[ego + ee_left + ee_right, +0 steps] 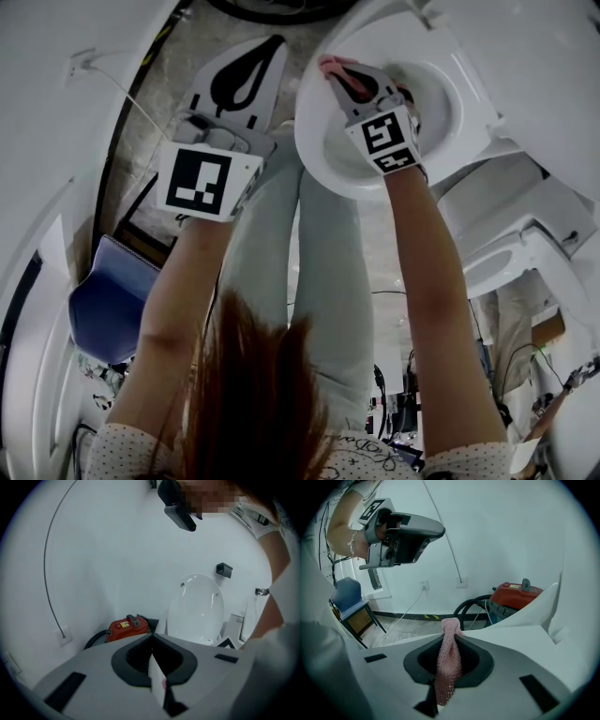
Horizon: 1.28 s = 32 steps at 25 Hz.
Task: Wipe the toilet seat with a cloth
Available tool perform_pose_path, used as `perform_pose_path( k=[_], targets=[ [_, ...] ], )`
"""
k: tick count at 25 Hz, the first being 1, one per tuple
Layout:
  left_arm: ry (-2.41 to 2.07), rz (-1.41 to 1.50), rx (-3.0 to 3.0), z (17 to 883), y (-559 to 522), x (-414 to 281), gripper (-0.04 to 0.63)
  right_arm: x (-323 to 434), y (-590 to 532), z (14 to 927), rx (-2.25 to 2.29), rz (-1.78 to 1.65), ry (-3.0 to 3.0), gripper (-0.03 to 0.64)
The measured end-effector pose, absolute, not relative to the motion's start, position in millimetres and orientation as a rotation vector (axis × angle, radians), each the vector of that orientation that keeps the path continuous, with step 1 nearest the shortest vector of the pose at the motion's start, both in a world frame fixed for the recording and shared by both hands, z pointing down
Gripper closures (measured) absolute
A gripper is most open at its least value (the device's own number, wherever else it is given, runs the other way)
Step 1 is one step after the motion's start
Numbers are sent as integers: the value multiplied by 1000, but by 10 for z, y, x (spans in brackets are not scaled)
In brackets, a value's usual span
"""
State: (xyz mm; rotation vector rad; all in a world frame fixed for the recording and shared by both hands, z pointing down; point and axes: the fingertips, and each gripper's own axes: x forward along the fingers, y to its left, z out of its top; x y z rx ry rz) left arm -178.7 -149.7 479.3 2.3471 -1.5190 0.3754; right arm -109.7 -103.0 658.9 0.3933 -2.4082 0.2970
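Note:
A pink knitted cloth [449,663] is pinched between the jaws of my right gripper [451,637], which is shut on it. In the head view that right gripper [330,66] holds the cloth [339,75] over the far left part of the white toilet seat [319,155]; whether cloth and seat touch cannot be told. My left gripper [275,44] hangs to the left of the toilet over the floor, jaws shut with no cloth in them. From the left gripper view, the left gripper [152,639] points at the raised lid [197,609].
A red vacuum [126,626] with a black hose stands by the wall beside the toilet. A blue chair [108,300] is at the left. More white toilets [511,262] stand at the right. The person's legs are close in front of the bowl.

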Motion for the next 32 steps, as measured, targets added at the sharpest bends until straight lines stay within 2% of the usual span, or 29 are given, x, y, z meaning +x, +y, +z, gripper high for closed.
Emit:
perform_pose_path(
  k=[32],
  targets=[
    [-1471, 386, 2379, 4747, -1625, -1500, 592, -595, -1948, 6522, 707, 303, -2298, 572]
  ],
)
